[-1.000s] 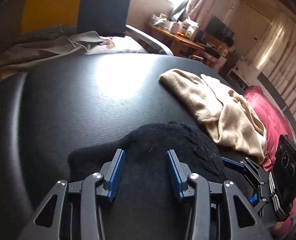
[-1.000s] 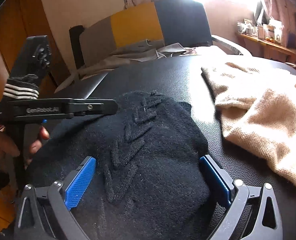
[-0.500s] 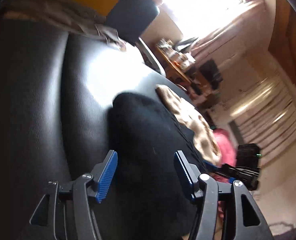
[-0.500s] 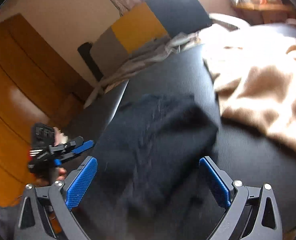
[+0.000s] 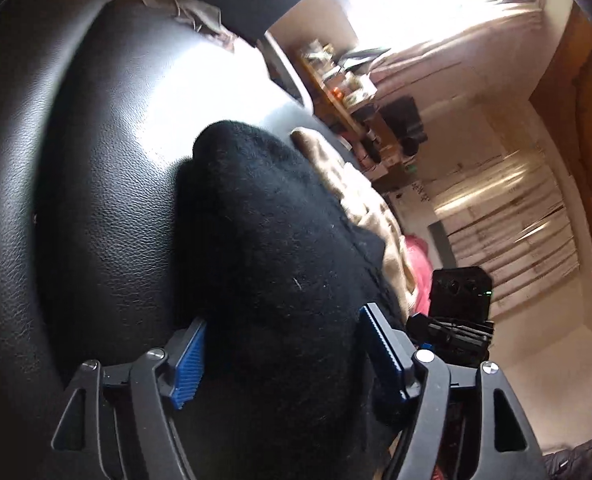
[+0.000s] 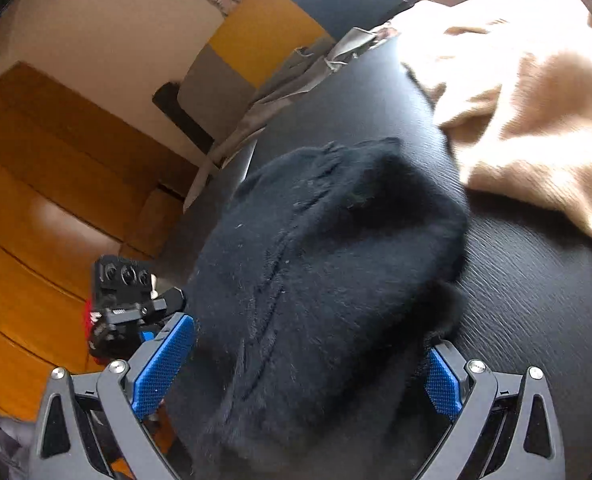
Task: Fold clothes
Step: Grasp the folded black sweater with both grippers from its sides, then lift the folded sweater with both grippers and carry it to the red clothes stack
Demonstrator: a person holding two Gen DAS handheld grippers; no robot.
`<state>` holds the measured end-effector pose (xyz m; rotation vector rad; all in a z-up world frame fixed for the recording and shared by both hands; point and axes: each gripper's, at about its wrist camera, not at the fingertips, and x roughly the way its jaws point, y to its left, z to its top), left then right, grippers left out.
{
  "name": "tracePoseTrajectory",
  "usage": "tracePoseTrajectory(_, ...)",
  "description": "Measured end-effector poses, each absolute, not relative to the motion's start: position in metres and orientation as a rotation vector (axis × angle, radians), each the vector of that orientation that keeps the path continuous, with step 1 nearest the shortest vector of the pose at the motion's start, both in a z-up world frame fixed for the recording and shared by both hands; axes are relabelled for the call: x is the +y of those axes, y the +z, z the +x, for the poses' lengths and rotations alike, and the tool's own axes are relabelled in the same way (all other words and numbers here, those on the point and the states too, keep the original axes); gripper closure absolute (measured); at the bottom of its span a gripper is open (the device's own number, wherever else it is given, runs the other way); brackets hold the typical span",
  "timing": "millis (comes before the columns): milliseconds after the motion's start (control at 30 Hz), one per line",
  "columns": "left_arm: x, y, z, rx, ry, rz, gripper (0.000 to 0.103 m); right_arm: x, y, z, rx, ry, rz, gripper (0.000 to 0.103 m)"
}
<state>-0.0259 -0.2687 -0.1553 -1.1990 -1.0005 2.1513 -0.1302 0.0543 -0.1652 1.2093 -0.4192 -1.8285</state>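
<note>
A black knitted garment (image 5: pixel 272 256) lies bunched on the black leather surface (image 5: pixel 108 152); it also shows in the right wrist view (image 6: pixel 327 256). My left gripper (image 5: pixel 284 356) is open, its blue pads on either side of the garment's near end. My right gripper (image 6: pixel 307 364) is open wide, straddling the garment's other side. A beige knitted garment (image 6: pixel 535 112) lies crumpled to the right of the black one; it also shows in the left wrist view (image 5: pixel 359 196). Each view shows the other gripper: the right one (image 5: pixel 455 320) and the left one (image 6: pixel 132 308).
A grey cloth (image 6: pixel 296 80) lies at the far edge of the leather surface, by yellow, grey and dark cushions (image 6: pixel 272 28). A red item (image 5: pixel 419 272) sits past the beige garment. A cluttered wooden shelf (image 5: pixel 335 88) stands by the window. Wooden panels (image 6: pixel 36 184) are at left.
Both grippers have tilted and pulled back toward the near edge. The black garment now sits more bunched between the open jaws. The jaws stay open throughout.
</note>
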Motion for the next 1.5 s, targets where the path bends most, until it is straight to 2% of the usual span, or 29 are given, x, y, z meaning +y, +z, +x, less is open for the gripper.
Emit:
tracePoseTrajectory(67, -0.263, -0.155, -0.026, -0.981, 2.139, -1.225, 0.044, 0.045, -0.164, -0.126, -0.339, -1.860, 1.200, 0.003)
tracePoseTrajectory(100, -0.260, -0.155, -0.024, -0.956, 2.157, -1.241, 0.056, 0.043, -0.163, -0.124, -0.309, -1.881, 1.204, 0.022)
tracePoseTrajectory(167, -0.258, -0.154, -0.014, -0.955, 2.176, -1.211, 0.062, 0.041, -0.165, -0.122, -0.295, -1.895, 1.230, 0.054)
tracePoseTrajectory(233, -0.260, -0.150, 0.000, -0.965, 2.190, -1.186, 0.065, 0.041, -0.166, -0.117, -0.318, -1.881, 1.228, 0.054)
tracePoseTrajectory(400, -0.283, -0.122, 0.059, -0.955, 2.247, -1.061, 0.066, 0.023, -0.168, -0.098, -0.372, -1.741, 1.238, 0.054)
tracePoseTrajectory(633, -0.370, -0.059, 0.170, -0.997, 2.576, -0.794, 0.067, -0.105, -0.156, -0.059, -0.373, -1.376, 1.199, 0.055)
tracePoseTrajectory(733, -0.415, -0.019, 0.220, -0.983, 2.769, -0.620, 0.068, -0.186, -0.129, -0.044, -0.336, -1.232, 1.130, 0.055)
tracePoseTrajectory(933, -0.498, 0.064, 0.311, -0.851, 3.188, -0.244, 0.068, -0.367, -0.023, 0.007, -0.142, -1.017, 0.903, 0.055)
tracePoseTrajectory(1000, -0.527, 0.080, 0.332, -0.857, 3.291, -0.160, 0.068, -0.419, 0.010, 0.026, -0.080, -0.971, 0.832, 0.055)
tracePoseTrajectory(1100, -0.567, 0.082, 0.348, -0.957, 3.435, -0.150, 0.068, -0.495, 0.037, 0.053, 0.027, -0.943, 0.784, 0.055)
tracePoseTrajectory(1167, -0.597, 0.059, 0.350, -1.177, 3.519, -0.265, 0.068, -0.540, 0.041, 0.068, 0.104, -0.941, 0.788, 0.055)
tracePoseTrajectory(1267, -0.638, 0.007, 0.352, -1.613, 3.501, -0.555, 0.067, -0.597, 0.003, 0.080, 0.263, -0.982, 0.881, 0.054)
tracePoseTrajectory(1300, -0.648, -0.014, 0.357, -1.783, 3.409, -0.579, 0.064, -0.609, -0.015, 0.081, 0.310, -0.992, 0.922, 0.051)
tracePoseTrajectory(1333, -0.651, -0.025, 0.364, -1.870, 3.334, -0.491, 0.061, -0.614, -0.029, 0.080, 0.316, -0.985, 0.948, 0.044)
tracePoseTrajectory(1400, -0.640, -0.024, 0.368, -1.826, 3.345, -0.413, 0.059, -0.622, -0.052, 0.076, 0.315, -0.969, 0.988, 0.039)
tracePoseTrajectory(1500, -0.613, -0.004, 0.366, -1.704, 3.494, -0.415, 0.059, -0.617, -0.046, 0.067, 0.309, -0.984, 0.944, 0.030)
